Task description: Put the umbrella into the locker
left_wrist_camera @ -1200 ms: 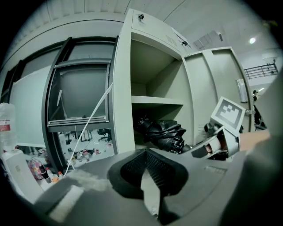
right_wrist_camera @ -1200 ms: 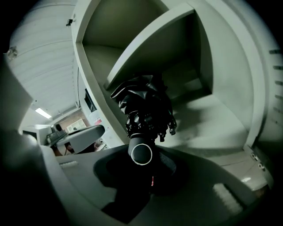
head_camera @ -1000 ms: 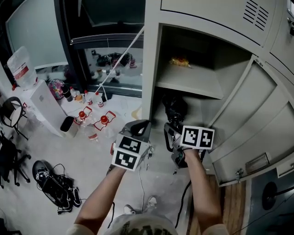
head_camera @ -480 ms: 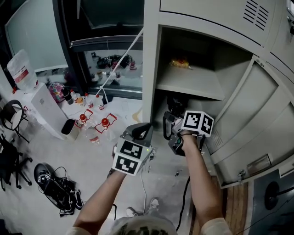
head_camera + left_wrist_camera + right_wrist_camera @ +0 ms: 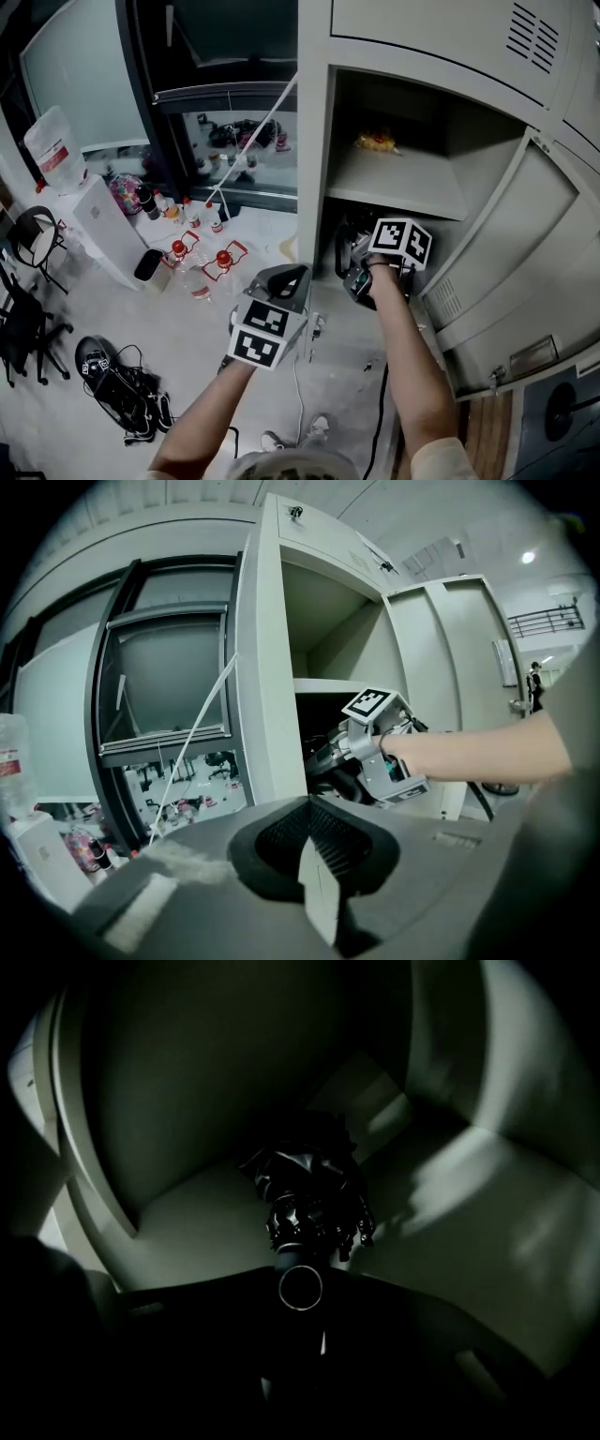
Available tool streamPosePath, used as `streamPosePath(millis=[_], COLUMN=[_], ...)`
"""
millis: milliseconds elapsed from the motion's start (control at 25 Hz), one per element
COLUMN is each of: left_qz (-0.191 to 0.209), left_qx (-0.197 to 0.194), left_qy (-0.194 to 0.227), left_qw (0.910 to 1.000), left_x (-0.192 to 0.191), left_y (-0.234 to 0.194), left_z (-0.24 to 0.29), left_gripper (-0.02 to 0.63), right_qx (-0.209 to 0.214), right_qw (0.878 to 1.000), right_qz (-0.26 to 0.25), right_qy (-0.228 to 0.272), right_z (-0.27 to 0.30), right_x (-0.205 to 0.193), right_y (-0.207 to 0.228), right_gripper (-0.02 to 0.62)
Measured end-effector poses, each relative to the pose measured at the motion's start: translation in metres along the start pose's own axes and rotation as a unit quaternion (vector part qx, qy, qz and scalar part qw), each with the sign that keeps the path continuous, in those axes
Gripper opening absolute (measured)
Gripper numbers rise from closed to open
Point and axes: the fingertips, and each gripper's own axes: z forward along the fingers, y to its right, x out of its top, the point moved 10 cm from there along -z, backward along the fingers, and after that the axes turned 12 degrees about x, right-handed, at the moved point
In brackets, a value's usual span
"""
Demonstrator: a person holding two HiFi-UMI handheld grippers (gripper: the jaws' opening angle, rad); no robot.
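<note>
At lower left of the frame, red-capped bottles stand on the floor, well apart from the locker. At centre, the left hand-held gripper hangs outside the locker, jaws pressed together with nothing between them. Right of it, the right hand-held gripper reaches into the lower compartment beneath the shelf, jaws clamped on the handle of the black folded umbrella. The umbrella's canopy end points inward above the compartment's base; contact there cannot be confirmed. A small yellow item lies on the shelf. The locker door stands open at far right.
</note>
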Motion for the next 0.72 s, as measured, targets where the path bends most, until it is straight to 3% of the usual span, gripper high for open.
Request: streamPosePath(millis=[400, 720], left_qz=[0.001, 0.000], left_qx=[0.003, -0.001], left_qy=[-0.004, -0.006], left_qw=[1.0000, 1.0000], left_x=[-0.004, -0.007], left_y=[-0.010, -0.011], left_z=[0.005, 0.006], left_gripper=[0.005, 0.005], right_qx=[-0.057, -0.083], right_qw=[0.998, 0.993], right_qz=[-0.023, -0.060], right_qy=[-0.024, -0.058], right_z=[0.013, 0.015], right_x=[0.007, 0.006], right_y=[-0.001, -0.005], right_gripper=[0.109, 0.175])
